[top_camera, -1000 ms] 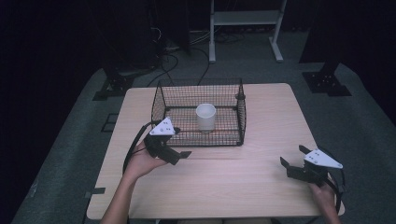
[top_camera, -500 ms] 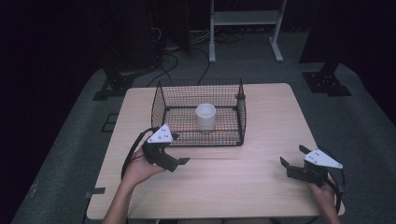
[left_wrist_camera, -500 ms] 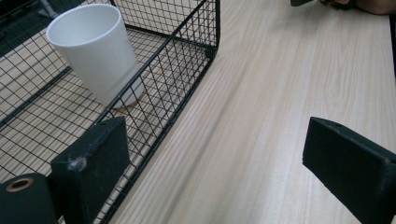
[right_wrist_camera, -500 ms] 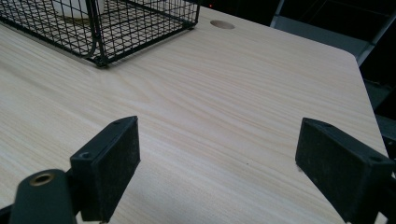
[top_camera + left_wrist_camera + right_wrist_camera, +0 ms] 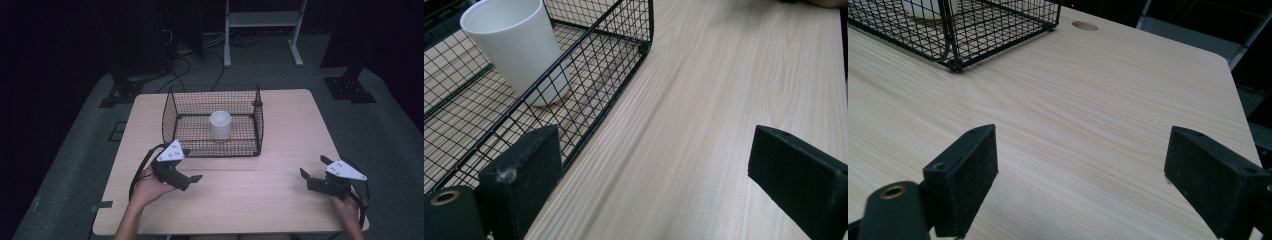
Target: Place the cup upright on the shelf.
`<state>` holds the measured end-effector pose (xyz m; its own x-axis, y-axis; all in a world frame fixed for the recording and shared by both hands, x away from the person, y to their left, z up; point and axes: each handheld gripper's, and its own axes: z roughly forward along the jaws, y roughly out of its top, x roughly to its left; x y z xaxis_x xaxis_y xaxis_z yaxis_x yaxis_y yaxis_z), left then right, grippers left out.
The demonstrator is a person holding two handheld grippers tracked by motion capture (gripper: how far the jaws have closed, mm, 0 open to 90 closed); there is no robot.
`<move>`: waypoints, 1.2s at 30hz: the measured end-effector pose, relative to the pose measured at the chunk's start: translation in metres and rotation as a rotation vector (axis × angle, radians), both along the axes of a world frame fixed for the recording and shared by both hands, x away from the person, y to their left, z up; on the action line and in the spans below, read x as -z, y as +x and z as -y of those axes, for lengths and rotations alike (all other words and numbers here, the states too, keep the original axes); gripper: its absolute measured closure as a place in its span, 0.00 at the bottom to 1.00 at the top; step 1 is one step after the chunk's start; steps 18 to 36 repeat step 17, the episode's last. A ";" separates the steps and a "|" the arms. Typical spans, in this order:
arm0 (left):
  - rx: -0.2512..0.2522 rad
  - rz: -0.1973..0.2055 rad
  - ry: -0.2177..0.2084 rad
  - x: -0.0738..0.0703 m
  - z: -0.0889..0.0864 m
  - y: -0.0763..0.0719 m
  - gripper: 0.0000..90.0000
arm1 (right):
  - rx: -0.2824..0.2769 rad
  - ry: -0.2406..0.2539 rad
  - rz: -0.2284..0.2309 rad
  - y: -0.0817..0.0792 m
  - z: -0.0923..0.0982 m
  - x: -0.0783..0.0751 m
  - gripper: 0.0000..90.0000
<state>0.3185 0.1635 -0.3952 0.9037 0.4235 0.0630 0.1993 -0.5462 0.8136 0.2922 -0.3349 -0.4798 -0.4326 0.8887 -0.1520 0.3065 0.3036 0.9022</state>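
A white cup [image 5: 220, 125] stands upright inside a black wire basket [image 5: 215, 147] at the middle of the wooden table. My left gripper [image 5: 192, 165] hovers just in front of the basket's front left corner, open, with nothing between its jaws. In the left gripper view its jaws [image 5: 654, 185] frame bare table beside the basket wall [image 5: 589, 85], with the cup [image 5: 514, 45] behind the mesh. My right gripper [image 5: 312, 166] rests near the table's front right, open and empty. In the right gripper view its jaws [image 5: 1088, 175] point across the tabletop toward the basket [image 5: 973, 30].
The table [image 5: 280, 200] has bare wood in front of and to the right of the basket. A round cable hole [image 5: 1085, 25] sits near its far edge. A white metal stand [image 5: 262, 20] and dark equipment legs stand on the floor behind.
My left gripper has drawn back from the basket's front toward the near edge and sunk a little. The right gripper, the cup and the basket have stayed put.
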 end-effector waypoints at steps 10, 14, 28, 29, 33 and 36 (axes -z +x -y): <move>-0.017 0.000 -0.057 0.012 -0.007 -0.012 0.07 | 0.001 0.000 0.000 0.000 0.000 0.000 0.15; -0.026 0.004 -0.063 0.019 -0.007 -0.020 0.07 | 0.001 -0.001 0.000 0.000 0.000 0.000 0.15; -0.029 0.003 -0.065 0.023 -0.008 -0.026 0.07 | -0.001 -0.003 0.002 0.000 0.000 0.000 0.15; -0.029 0.003 -0.065 0.023 -0.008 -0.026 0.07 | -0.001 -0.003 0.002 0.000 0.000 0.000 0.15; -0.029 0.003 -0.065 0.023 -0.008 -0.026 0.07 | -0.001 -0.003 0.002 0.000 0.000 0.000 0.15; -0.029 0.003 -0.065 0.023 -0.008 -0.026 0.07 | -0.001 -0.003 0.002 0.000 0.000 0.000 0.15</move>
